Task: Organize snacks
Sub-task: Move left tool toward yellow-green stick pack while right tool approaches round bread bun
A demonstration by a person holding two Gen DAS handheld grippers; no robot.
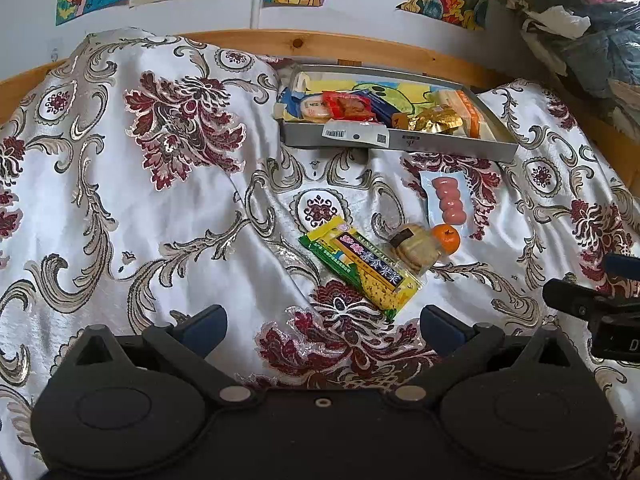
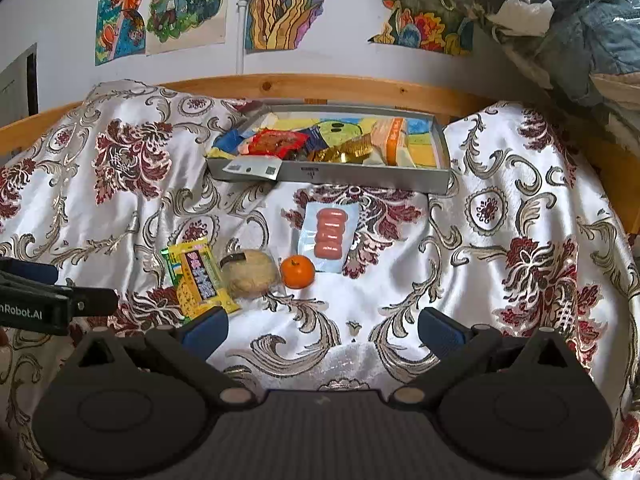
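On the patterned cloth (image 2: 500, 168) the grey box (image 2: 360, 178) already holds snacks; four stay outside, the yellow packet (image 1: 360, 266) nearest. Both the left gripper (image 1: 323, 326) and right gripper (image 2: 323, 326) are wide open, empty; next seems a pickup

A home bedroom: a wooden bed frame (image 2: 320, 86) draped in floral satin bedspread (image 2: 500, 240), hand-coloured drawings (image 2: 280, 4) taped to the wall, bagged bedding (image 2: 580, 20) stacked alongside.

Black grippers (image 1: 323, 330), blue finger pads (image 2: 438, 330)
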